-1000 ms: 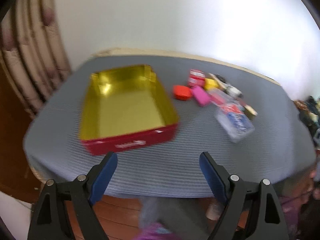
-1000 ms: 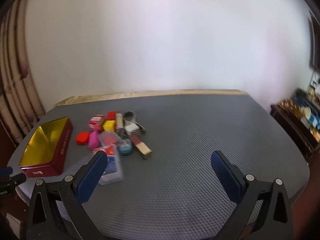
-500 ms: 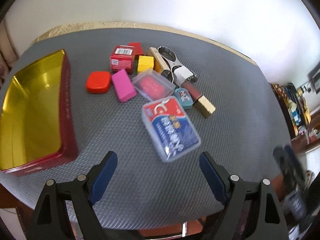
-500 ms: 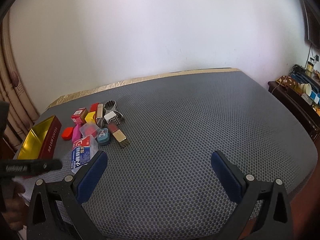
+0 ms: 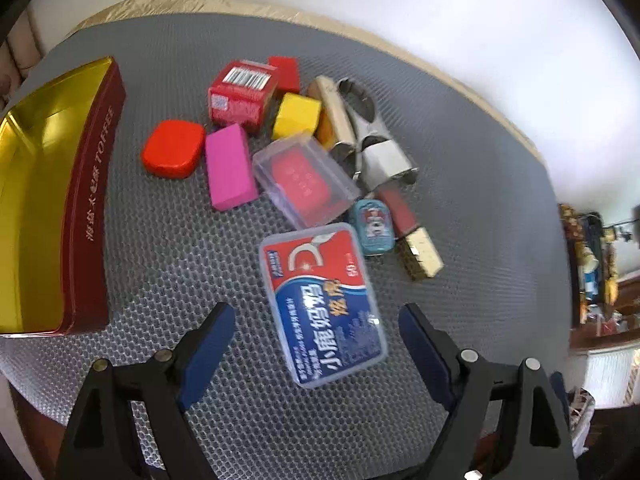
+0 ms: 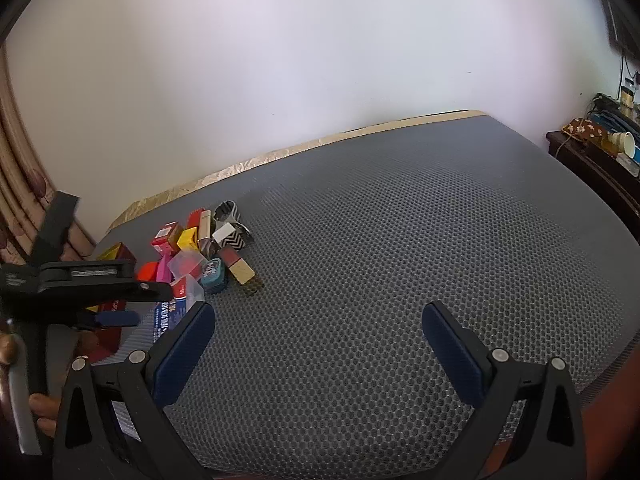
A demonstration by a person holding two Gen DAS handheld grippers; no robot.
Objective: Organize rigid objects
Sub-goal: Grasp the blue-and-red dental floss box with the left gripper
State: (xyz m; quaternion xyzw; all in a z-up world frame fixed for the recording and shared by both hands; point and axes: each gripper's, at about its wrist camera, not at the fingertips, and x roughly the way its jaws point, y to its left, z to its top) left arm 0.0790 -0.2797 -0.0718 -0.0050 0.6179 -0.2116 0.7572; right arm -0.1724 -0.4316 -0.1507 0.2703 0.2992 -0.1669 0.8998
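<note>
- rigid objects lie in a loose pile on the grey mesh bench (image 5: pixel 472 200), just right of the red toffee tin (image 5: pixel 86 216), which sits open with its gold inside showing.
- nearest the tin i see a red rounded case (image 5: pixel 173 149) and a pink block (image 5: pixel 230 167) touching side by side.
- beyond those, farther from the tin's near end: a red barcode box (image 5: pixel 242 96), a yellow block (image 5: pixel 296 116) and a clear case with a red insert (image 5: pixel 306 180).
- a blue-and-red floss pick box (image 5: pixel 322 304) lies closest to me, right of the tin, its near end between my fingers.
- my left tool (image 5: pixel 316 340) hangs above it, spread wide, gripping nothing.
- a small teal tin (image 5: pixel 372 227) and a gold-capped stick (image 5: pixel 408 232) lie on the pile's far side from the tin.
- my right tool (image 6: pixel 318 340) is wide apart over bare bench, well away from the tin, carrying nothing.
</note>
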